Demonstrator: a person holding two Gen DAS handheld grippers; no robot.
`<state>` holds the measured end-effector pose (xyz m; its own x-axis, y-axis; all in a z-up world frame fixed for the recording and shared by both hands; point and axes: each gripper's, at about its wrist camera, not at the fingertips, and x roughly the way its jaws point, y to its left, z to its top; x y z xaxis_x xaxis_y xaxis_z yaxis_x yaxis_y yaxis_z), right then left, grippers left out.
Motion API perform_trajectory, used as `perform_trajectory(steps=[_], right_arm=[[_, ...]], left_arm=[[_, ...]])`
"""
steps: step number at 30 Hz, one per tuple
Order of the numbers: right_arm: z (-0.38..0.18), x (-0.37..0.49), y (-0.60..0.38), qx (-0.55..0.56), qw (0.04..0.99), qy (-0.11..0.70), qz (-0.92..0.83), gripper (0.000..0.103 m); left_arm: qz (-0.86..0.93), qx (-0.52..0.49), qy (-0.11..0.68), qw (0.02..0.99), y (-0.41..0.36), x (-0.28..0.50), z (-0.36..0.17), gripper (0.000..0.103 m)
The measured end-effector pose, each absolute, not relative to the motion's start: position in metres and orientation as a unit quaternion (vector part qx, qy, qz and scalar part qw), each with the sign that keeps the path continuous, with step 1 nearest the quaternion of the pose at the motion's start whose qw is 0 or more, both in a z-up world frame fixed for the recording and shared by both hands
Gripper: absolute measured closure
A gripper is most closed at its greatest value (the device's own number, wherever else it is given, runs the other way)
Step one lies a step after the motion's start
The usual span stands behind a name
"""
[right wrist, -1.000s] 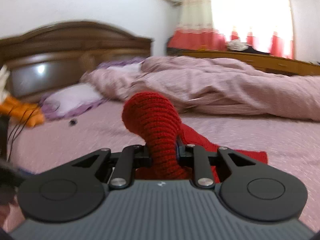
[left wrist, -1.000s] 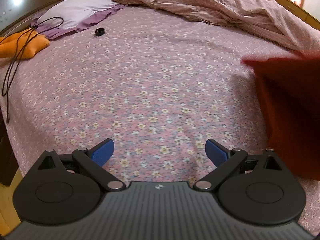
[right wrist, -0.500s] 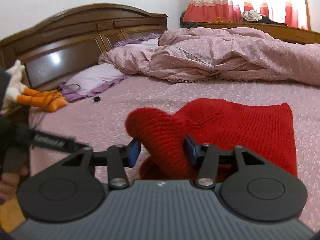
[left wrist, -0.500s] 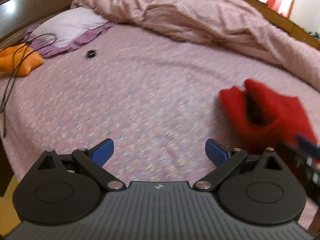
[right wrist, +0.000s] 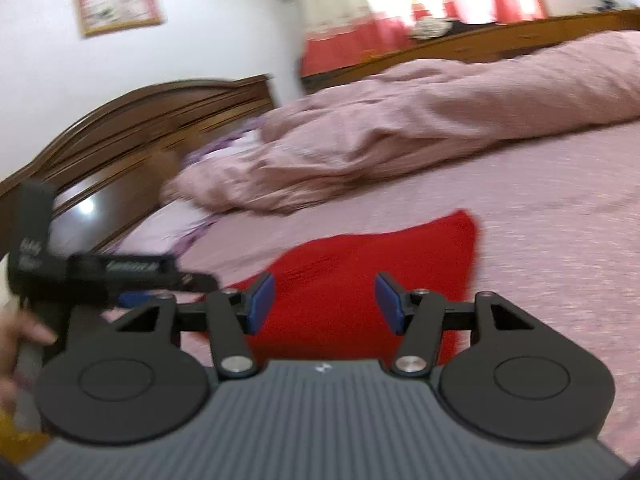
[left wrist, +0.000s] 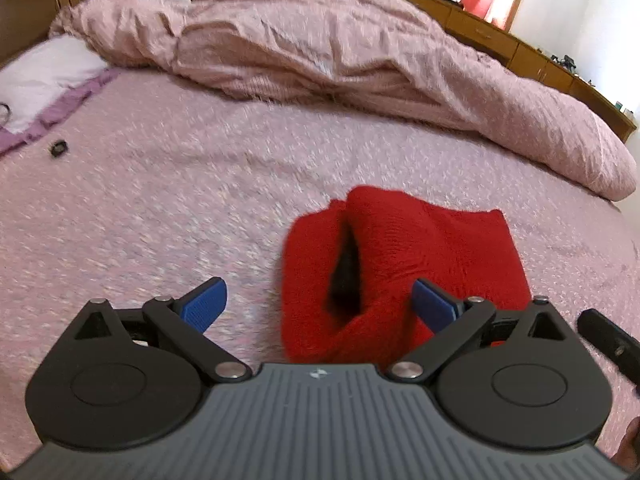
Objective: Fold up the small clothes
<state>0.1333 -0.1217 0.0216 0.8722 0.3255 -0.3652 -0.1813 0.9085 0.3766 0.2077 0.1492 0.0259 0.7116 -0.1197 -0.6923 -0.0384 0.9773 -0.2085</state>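
A red knitted garment (left wrist: 400,248) lies folded over on the pink flowered bedsheet (left wrist: 180,200), with a dark opening along its raised left fold. My left gripper (left wrist: 320,300) hovers open just before its near edge, nothing between the blue pads. In the right wrist view the same red garment (right wrist: 360,264) lies flat beyond my right gripper (right wrist: 325,301), whose jaws are opening with nothing between them. The other handheld gripper (right wrist: 96,272) and a hand (right wrist: 24,336) show at the left of that view.
A rumpled pink duvet (left wrist: 340,48) is heaped along the far side of the bed. A white and purple pillow (left wrist: 44,76) and a small black ring (left wrist: 59,147) lie at the left. The wooden headboard (right wrist: 132,128) stands behind.
The right gripper let go of the red garment's bunched end and opened; the garment now lies on the sheet. Both grippers drew back and turned, and the left view now faces the garment.
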Motion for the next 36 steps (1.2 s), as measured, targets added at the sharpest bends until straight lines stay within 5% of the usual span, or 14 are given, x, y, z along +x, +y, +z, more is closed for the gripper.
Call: perform_trajectory(steps=[4, 17, 25, 31, 36], right_arm=[[0.005, 0.152, -0.153, 0.233, 0.936, 0.242, 0.105, 0.021], [-0.077, 0.192, -0.175, 0.398, 0.837, 0.345, 0.15, 0.014], [-0.081, 0.21, -0.158, 0.386, 0.825, 0.358, 0.207, 0.011], [-0.066, 0.21, -0.159, 0.379, 0.827, 0.348, 0.227, 0.036], [-0.045, 0.201, -0.164, 0.389, 0.829, 0.322, 0.241, 0.041]], left_arm=[[-0.018, -0.117, 0.404, 0.907, 0.148, 0.222, 0.0, 0.0], [-0.093, -0.27, 0.442, 0.851, 0.184, 0.23, -0.06, 0.0], [-0.169, -0.298, 0.439, 0.83, 0.178, 0.233, -0.072, 0.007], [-0.195, -0.314, 0.429, 0.824, 0.169, 0.228, -0.066, 0.017], [-0.209, -0.316, 0.417, 0.826, 0.161, 0.221, -0.049, 0.02]])
